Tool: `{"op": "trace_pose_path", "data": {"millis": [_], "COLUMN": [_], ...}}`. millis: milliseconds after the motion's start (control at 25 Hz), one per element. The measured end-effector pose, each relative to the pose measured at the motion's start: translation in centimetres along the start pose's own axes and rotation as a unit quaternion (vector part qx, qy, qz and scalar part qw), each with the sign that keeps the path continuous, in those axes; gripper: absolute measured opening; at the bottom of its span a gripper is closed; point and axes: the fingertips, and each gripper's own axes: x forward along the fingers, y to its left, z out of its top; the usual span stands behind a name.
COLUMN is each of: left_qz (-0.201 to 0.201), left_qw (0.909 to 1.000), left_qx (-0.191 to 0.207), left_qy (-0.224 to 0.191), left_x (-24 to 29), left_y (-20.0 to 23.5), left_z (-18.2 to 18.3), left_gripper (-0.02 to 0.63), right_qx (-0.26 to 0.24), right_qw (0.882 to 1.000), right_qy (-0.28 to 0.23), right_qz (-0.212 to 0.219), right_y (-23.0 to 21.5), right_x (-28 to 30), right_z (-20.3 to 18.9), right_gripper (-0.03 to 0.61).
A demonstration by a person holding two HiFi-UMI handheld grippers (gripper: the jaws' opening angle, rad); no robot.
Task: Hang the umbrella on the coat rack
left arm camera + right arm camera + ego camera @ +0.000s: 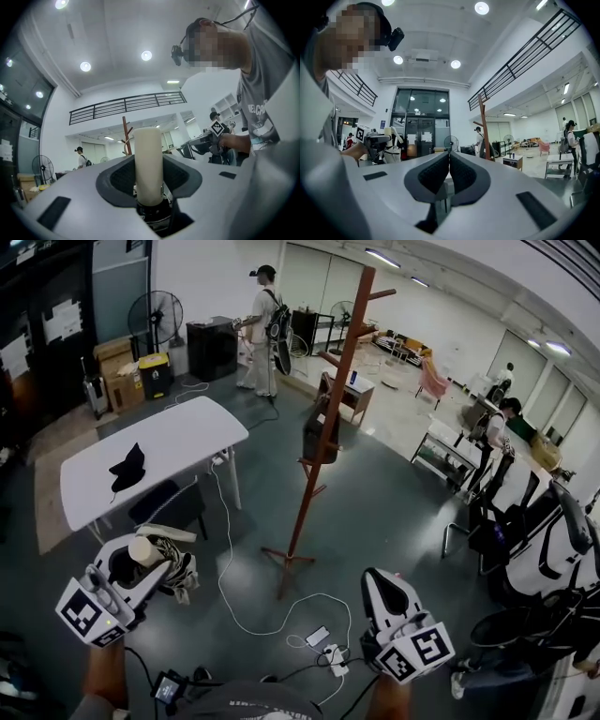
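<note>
Left gripper (139,570) shut on the umbrella (176,570), with both pads pressing the cream handle (148,161). Handle upright between the jaws and rising well above them. Folded striped cloth of the umbrella bunched just to the right of this gripper, touching its body and not on any peg.

Right gripper (449,169) empty, with jaws pressed together and only a thin line between the pads. Held level, near the left one and apart from it.

Ahead of both grippers, about midway between them and well apart from each, the coat rack (323,418). Tall brown wooden pole, upright on its crossed feet, short pegs pointing upward. On a lower peg a dark bag (320,435), hanging against the pole.

Ahead of the left gripper and a little to its left, a white table (178,442) with a black cloth (128,468) lying on top. On the floor between the two grippers, nearer to the right one, a power strip (332,658) with white cable running toward the rack. Far beyond the rack, a person (262,329), standing.
</note>
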Motion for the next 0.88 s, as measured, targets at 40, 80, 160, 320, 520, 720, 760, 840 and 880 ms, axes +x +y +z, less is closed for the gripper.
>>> {"op": "trace_pose_path", "data": {"millis": [40, 80, 160, 320, 520, 720, 760, 840, 880], "left_qz": [0.004, 0.007, 0.012, 0.014, 0.004, -0.024, -0.03, -0.041, -0.046], "left_qw": [1.0, 1.0, 0.9999, 0.9999, 1.0, 0.9997, 0.9995, 0.9991, 0.9988], "left_qx": [0.0, 0.0, -0.001, 0.001, 0.002, -0.007, -0.008, -0.01, -0.01], "left_qy": [0.001, 0.002, 0.002, 0.008, 0.006, -0.003, -0.006, -0.01, -0.013], "left_x": [0.3, 0.5, 0.9, 1.7, 2.9, 4.5, 5.0, 5.9, 6.4], "left_y": [-0.2, -0.3, -0.5, -0.8, -0.8, 0.2, 0.5, 1.3, 1.8], "left_z": [0.0, 0.0, 0.1, 0.2, -0.1, -0.8, -1.0, -1.3, -1.5], "left_gripper": [0.166, 0.166, 0.166, 0.166, 0.166, 0.166, 0.166, 0.166, 0.166], "right_qx": [0.001, 0.001, 0.003, 0.007, 0.016, 0.015, 0.014, 0.013, 0.012], "right_qw": [1.0, 1.0, 1.0, 1.0, 1.0, 0.999, 0.999, 0.999, 0.999], "right_qy": [0.0, 0.0, -0.001, -0.004, -0.003, 0.003, 0.002, 0.002, 0.002], "right_qz": [0.004, 0.008, 0.011, 0.012, -0.003, -0.028, -0.036, -0.047, -0.053], "right_y": [-0.3, -0.6, -1.3, -2.2, -3.1, -3.5, -3.7, -4.0, -4.1], "right_x": [0.1, 0.1, 0.1, 0.0, -0.6, -0.6, -0.5, -0.1, 0.2], "right_z": [0.0, 0.0, 0.1, 0.2, -0.4, -0.7, -0.6, -0.5, -0.5], "right_gripper": [0.028, 0.028, 0.028, 0.028, 0.028, 0.028, 0.028, 0.028, 0.028]}}
